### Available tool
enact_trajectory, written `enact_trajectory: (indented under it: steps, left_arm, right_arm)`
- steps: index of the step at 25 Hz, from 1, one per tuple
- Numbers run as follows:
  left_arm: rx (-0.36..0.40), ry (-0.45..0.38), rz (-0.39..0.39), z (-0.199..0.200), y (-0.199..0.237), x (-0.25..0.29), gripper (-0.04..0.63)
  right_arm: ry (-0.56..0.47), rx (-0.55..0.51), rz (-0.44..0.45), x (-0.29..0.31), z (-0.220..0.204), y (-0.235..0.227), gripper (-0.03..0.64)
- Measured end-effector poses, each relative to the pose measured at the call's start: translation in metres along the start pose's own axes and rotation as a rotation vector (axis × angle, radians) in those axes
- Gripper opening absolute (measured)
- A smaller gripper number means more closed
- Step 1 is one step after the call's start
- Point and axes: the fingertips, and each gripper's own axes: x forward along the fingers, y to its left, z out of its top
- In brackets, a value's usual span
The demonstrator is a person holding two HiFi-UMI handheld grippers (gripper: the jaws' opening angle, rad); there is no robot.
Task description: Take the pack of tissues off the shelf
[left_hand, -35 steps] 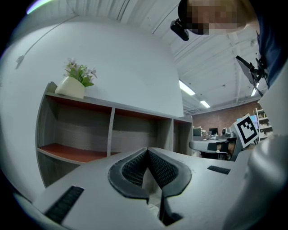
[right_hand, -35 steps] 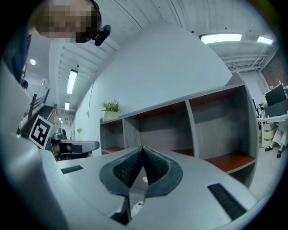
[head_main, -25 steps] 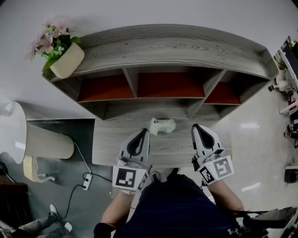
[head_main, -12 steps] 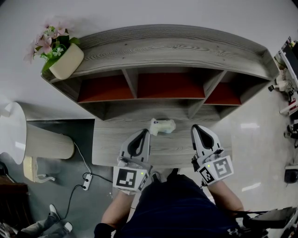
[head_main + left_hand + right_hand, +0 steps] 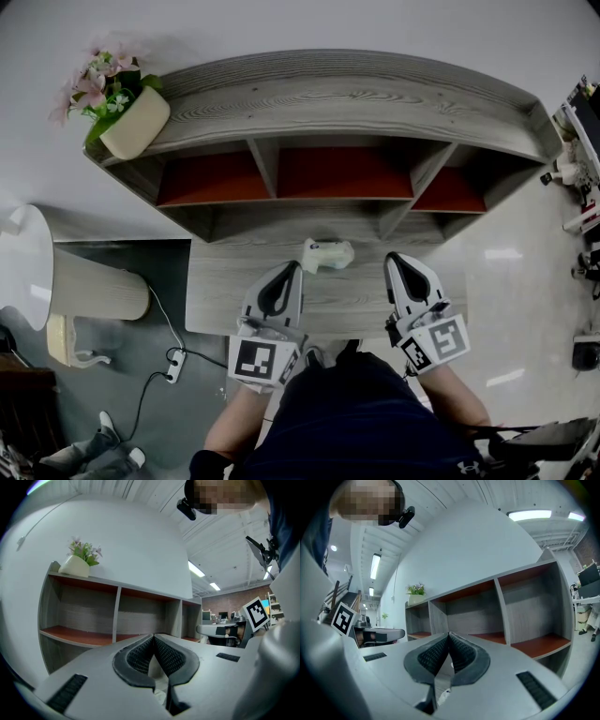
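Note:
A pale pack of tissues (image 5: 326, 254) lies on the grey desk top (image 5: 216, 291) in front of the shelf unit (image 5: 337, 103), between the two grippers and a little beyond them. My left gripper (image 5: 291, 266) hovers just left of the pack, its jaws closed together with nothing held. My right gripper (image 5: 396, 257) is to the pack's right, apart from it, jaws also together and empty. In the left gripper view the left gripper (image 5: 153, 637) meets at its tips. The right gripper view shows the right gripper (image 5: 449, 634) closed the same way.
The shelf's three red-floored compartments (image 5: 342, 173) hold nothing I can see. A potted plant (image 5: 117, 98) stands on the shelf top at the left. A round white side table (image 5: 23, 262) and a power strip (image 5: 174, 366) sit on the floor to the left.

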Motion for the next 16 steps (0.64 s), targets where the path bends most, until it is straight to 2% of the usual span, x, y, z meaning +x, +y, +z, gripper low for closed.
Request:
enact_trajectory:
  steps: [16]
  left_arm:
    - [-0.006,0.009,-0.007,-0.0028,-0.0028,-0.0015,0.017]
  right_arm:
    - [0.006,0.004,-0.003,-0.0024,-0.0019,0.0007,0.011]
